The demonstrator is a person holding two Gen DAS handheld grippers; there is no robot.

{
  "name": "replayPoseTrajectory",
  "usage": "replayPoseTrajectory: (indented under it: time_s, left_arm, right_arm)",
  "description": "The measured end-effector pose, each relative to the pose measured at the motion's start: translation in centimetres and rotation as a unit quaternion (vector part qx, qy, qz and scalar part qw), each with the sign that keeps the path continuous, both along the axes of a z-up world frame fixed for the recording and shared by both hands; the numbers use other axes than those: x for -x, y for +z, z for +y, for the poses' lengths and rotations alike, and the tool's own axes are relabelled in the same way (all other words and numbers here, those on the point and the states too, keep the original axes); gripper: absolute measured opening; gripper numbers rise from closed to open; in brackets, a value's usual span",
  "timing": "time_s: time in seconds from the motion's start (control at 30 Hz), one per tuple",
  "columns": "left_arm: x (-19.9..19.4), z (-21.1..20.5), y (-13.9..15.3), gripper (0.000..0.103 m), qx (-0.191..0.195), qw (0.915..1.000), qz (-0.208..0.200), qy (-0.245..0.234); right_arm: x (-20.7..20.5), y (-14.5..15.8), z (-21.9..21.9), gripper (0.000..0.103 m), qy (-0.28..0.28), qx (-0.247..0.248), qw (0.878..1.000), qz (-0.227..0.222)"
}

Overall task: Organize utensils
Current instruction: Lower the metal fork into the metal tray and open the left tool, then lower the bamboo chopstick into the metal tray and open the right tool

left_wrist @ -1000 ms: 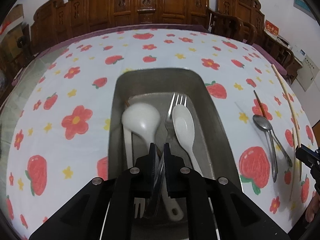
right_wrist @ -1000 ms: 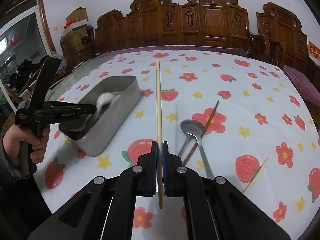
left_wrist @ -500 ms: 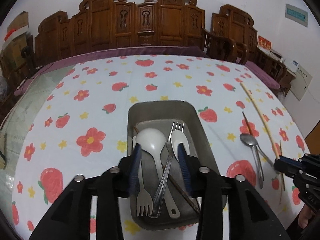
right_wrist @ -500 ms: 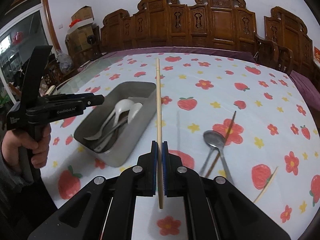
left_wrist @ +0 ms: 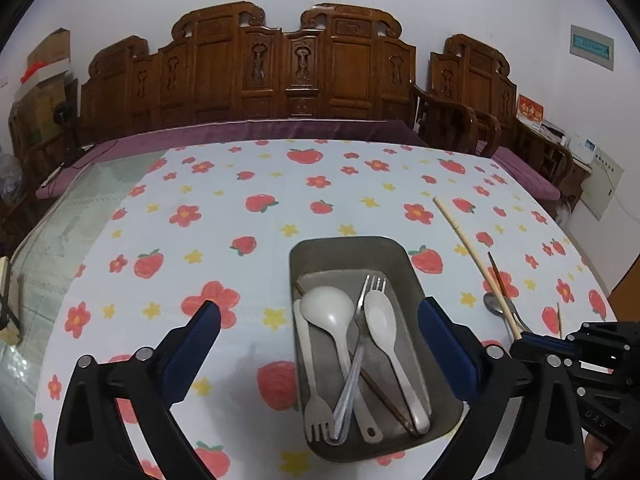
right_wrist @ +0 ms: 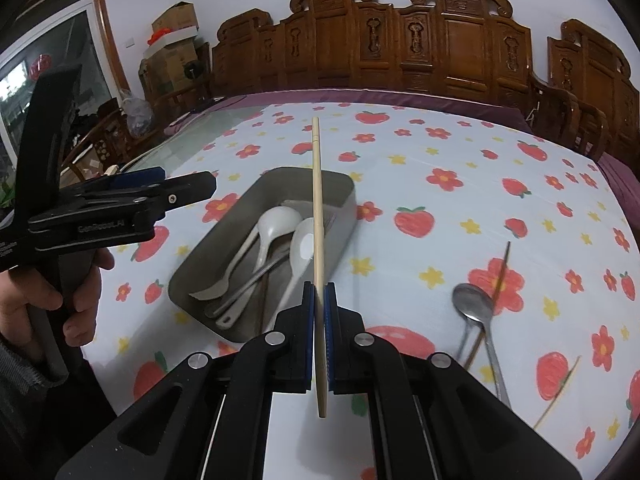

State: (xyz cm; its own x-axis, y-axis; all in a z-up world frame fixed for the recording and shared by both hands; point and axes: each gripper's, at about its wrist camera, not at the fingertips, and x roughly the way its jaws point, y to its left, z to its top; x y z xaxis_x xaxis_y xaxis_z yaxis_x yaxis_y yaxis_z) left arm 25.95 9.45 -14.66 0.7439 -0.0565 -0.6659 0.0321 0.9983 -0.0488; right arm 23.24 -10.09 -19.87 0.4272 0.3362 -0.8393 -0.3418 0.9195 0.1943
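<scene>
My right gripper [right_wrist: 319, 300] is pinched tight on a pale chopstick [right_wrist: 317, 216], its far end lifted over the tray [right_wrist: 340, 184]. My left gripper [left_wrist: 320, 336] has just been opening and now stands spread wide with nothing between the jaws; a second ago it was clamped low in the tray. So that utensil is delivered, joining the white spoons [left_wrist: 332, 312] and fork [left_wrist: 370, 292]. Farther right, a metal spoon [right_wrist: 474, 304] and dark chopstick [right_wrist: 498, 276] lie on the cloth, not yet collected.
</scene>
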Motion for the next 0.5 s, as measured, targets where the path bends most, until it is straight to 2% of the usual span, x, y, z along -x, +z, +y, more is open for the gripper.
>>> replayPoseTrajectory:
  time_s: [0.5]
  left_arm:
    - [1.4, 3.9, 0.4, 0.095, -0.01, 0.9994, 0.003, 0.033]
  right_arm:
    - [-2.3, -1.1, 4.4, 0.006, 0.003, -0.034, 0.999, 0.025]
